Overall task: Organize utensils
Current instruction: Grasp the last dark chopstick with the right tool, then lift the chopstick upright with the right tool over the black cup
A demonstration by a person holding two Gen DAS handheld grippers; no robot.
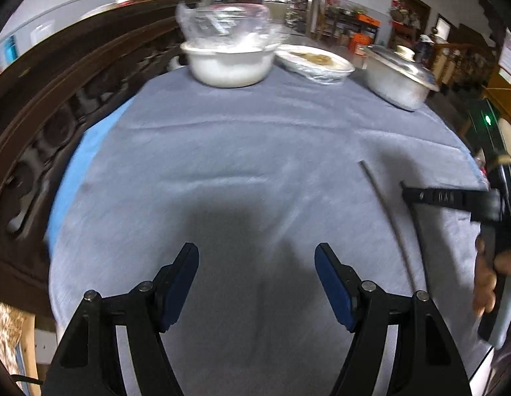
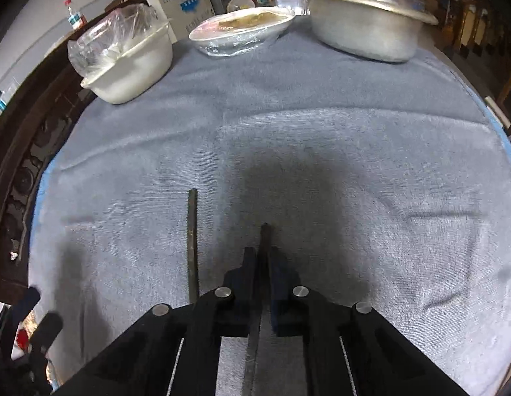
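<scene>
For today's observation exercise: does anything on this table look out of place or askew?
Nothing looks spilled or damaged. One chopstick lies alone on the grey cloth, while the right gripper pinches its mate; the pair is simply split.

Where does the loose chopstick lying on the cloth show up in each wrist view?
Left wrist: the loose chopstick runs along the right side of the cloth, just left of the right hand-held gripper.
Right wrist: it lies left of centre, beside the right hand-held gripper, which is shut on a second chopstick.
Shared landmark: the lidded metal pot at the far right of the cloth.
</scene>
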